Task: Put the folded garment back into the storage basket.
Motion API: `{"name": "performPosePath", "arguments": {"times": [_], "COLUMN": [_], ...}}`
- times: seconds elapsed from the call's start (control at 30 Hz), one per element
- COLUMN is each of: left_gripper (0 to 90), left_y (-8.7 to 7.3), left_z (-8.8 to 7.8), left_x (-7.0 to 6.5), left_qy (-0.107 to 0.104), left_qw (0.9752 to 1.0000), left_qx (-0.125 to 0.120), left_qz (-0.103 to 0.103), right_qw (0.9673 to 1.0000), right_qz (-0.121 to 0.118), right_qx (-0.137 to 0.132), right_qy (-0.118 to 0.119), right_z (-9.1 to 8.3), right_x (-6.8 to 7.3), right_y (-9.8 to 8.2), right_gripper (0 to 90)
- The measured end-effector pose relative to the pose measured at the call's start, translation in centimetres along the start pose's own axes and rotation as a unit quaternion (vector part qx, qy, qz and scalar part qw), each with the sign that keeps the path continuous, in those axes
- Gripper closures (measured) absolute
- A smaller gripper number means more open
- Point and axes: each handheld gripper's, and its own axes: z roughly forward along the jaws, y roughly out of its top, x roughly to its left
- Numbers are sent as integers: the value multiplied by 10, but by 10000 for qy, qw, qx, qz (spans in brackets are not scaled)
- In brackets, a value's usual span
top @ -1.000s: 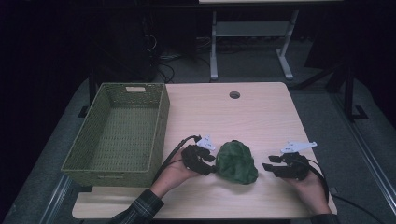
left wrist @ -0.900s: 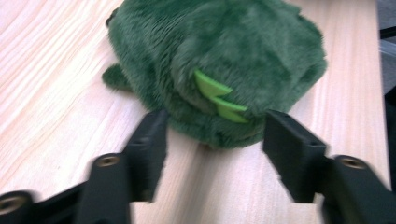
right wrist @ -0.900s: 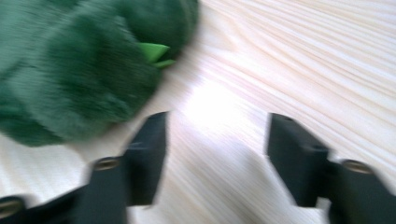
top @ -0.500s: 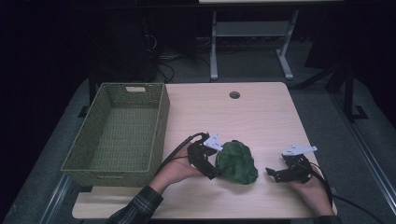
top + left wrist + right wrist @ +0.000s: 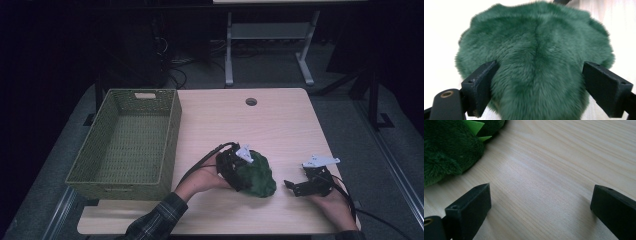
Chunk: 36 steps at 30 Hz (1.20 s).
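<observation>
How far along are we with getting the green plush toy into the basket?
Nothing looks done yet: the woven basket holds nothing and the green plush toy lies on the table. In hand: the left gripper has its open jaws, which have just been opening, around the toy's sides. The right gripper is open over bare wood beside it. Left: gripping, lifting and carrying it to the basket.

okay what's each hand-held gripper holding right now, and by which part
Nothing is gripped. The left hand-held gripper has just opened, jaws straddling the green plush toy's furry body. The right hand-held gripper is open over the table.
</observation>
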Motion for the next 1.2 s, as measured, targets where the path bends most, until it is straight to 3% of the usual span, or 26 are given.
{"name": "performPosePath", "arguments": {"times": [0.17,0.4,0.63,1.2], "left_gripper": [129,126,153,557], "left_y": [-4,-11,-14,-14], "left_z": [9,22,24,16], "left_x": [1,0,1,1], "left_qy": [40,42,27,38], "left_qw": [9998,9995,9992,9988], "left_qx": [179,322,384,435], "left_qz": [57,-34,-137,-226], "right_qw": [10000,10000,10000,10000], "right_qz": [-8,-39,-18,-28], "right_qx": [2,5,4,5], "right_qy": [1,12,18,20], "right_z": [0,0,1,0], "right_x": [0,0,0,0], "right_y": [0,0,1,0], "right_gripper": [29,29,30,32]}}
